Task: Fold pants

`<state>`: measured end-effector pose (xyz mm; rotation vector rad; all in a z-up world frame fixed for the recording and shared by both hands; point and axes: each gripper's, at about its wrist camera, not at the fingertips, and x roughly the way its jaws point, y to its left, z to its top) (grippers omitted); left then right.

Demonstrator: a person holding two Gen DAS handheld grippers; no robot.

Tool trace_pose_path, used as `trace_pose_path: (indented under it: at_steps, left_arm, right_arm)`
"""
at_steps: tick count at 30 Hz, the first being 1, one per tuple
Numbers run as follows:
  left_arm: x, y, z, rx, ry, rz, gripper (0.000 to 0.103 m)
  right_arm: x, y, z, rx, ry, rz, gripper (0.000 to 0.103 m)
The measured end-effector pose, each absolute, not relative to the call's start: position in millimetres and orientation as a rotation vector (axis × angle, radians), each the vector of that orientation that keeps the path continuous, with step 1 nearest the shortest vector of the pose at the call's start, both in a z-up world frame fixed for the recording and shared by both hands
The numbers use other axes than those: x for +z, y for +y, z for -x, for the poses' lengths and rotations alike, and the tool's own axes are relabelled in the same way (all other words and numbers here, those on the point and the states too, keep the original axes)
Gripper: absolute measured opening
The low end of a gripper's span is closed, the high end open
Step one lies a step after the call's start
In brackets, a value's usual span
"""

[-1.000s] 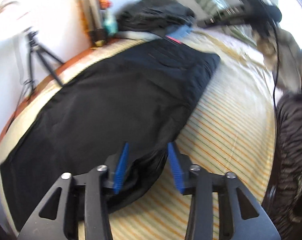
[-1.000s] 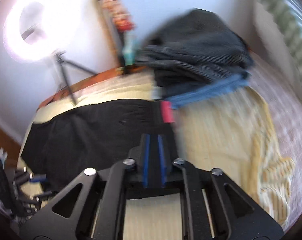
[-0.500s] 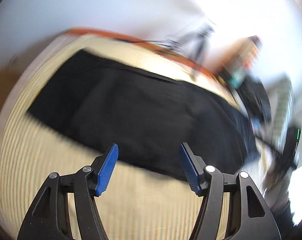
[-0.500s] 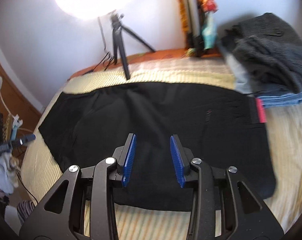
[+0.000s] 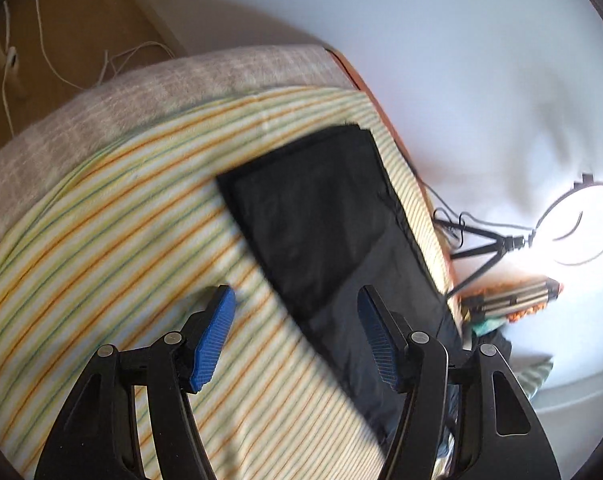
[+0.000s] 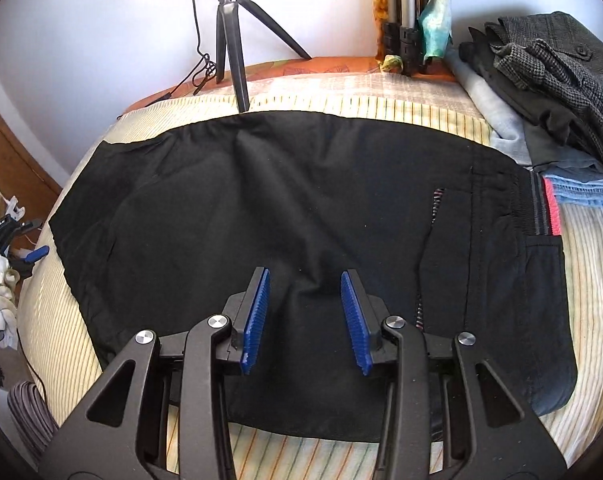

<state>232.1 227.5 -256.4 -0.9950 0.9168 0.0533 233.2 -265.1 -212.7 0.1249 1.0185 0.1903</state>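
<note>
Black pants (image 6: 301, 208) lie flat on the striped bed sheet (image 6: 593, 280), folded lengthwise, waistband with a red tag (image 6: 551, 212) at the right, leg ends at the left. My right gripper (image 6: 305, 312) is open and empty above the pants' near edge at their middle. In the left wrist view the leg end of the pants (image 5: 329, 216) lies ahead. My left gripper (image 5: 293, 332) is open and empty, over the pants' long near edge and the sheet (image 5: 121, 232).
A pile of folded clothes (image 6: 549, 92) sits at the bed's right back corner. A small black tripod (image 6: 237, 32) stands on the bed's far edge with a ring light (image 5: 577, 220). Cables and a wooden cabinet (image 5: 73, 28) lie beyond the bed's foot.
The left gripper has swung from the pants' near edge toward the leg end and opened wider. The right gripper has opened and come over the middle of the pants.
</note>
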Motion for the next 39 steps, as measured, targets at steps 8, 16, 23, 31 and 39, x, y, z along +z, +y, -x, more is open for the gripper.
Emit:
trace_pose_path:
  at_steps: [8,16,23,31,39]
  left_arm:
    - [-254,225,-260,0.085,0.853,0.929,0.063]
    - [-252,217,-277,0.148,0.825,0.821,0.01]
    - [-221,195,-278,0.12,0.742,0.604,0.004]
    - [-168,107,-276,-0.095,0.668,0.319,0.003]
    - [-181,30,-276,-0.274,0.737,0.19,0.002]
  right_arm:
    - [-215,-263,-235,0.192,1.022,-0.124,0.039]
    - [-217,-263,-237,0.188,1.029,-0.128,0.04]
    - [-217,-262,-237,0.19,1.031,-0.133,0.04]
    - [-213,-266,-236,0.209,1.018,-0.182,0.04]
    - [-211,-270,-237,0.237,1.02,-0.246,0.04]
